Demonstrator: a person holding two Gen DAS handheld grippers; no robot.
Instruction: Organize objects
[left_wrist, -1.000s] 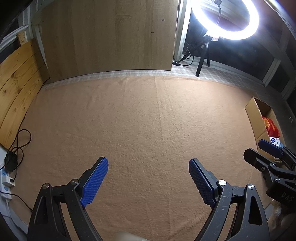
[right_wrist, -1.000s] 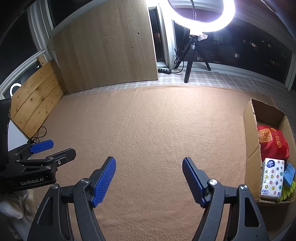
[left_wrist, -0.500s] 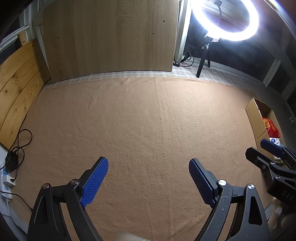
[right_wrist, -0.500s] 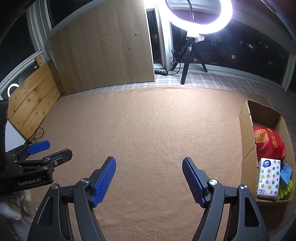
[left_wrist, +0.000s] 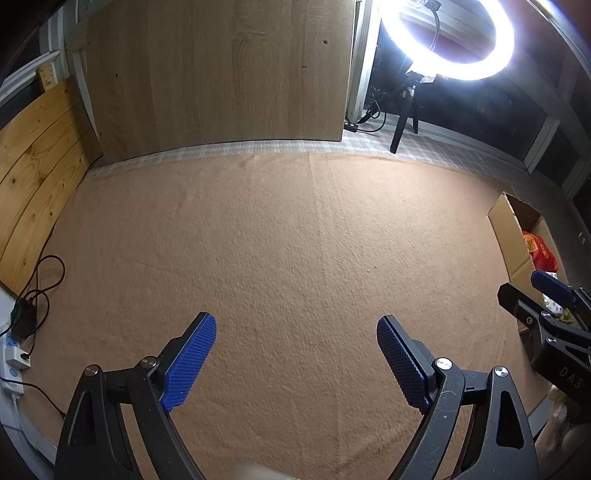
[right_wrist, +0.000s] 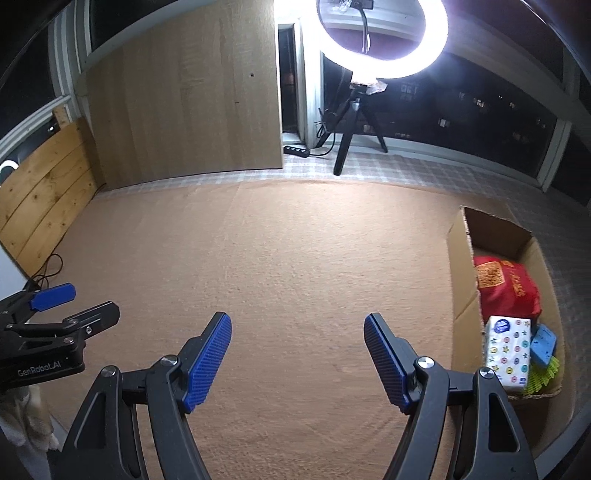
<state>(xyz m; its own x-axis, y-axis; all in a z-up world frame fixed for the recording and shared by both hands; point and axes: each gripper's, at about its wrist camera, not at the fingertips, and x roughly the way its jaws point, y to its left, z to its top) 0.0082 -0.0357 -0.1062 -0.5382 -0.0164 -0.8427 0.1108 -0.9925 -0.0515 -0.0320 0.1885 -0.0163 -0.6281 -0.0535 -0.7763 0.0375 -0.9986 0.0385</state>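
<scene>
A: Largest first?

B: Tan carpet (right_wrist: 295, 258), spread across nearly the whole floor. Checked flooring (right_wrist: 424, 166) along its far edge.

A: Behind that?

B: Tall wooden board (right_wrist: 184, 110), upright against the far side. Plank panel (right_wrist: 44, 192) leaning at the left. Lit ring light (right_wrist: 384, 40) on a black tripod (right_wrist: 347, 133), standing on the checked strip, with a black power strip (right_wrist: 295, 150) near its feet.

A: And the things being organized?

B: All inside the cardboard box (right_wrist: 461, 280), open-topped, at the carpet's right edge. Red packet (right_wrist: 506, 291) in the middle of it. White tissue pack (right_wrist: 509, 354) with coloured dots just in front, touching the red one. Small blue item (right_wrist: 543, 345) beside the tissue pack, yellow-green mesh (right_wrist: 543, 373) at the near corner.

A: Grippers?

B: Left gripper (left_wrist: 295, 358) spread wide over bare carpet, nothing between the blue pads (left_wrist: 188, 365). Right gripper (right_wrist: 297, 358) likewise parted, empty, box off to its right. Each one seen side-on at the edge of the other's view.

A: Smaller bits?

B: White socket strip (left_wrist: 13, 354) and black cable (left_wrist: 40, 280) at the carpet's left edge.
</scene>
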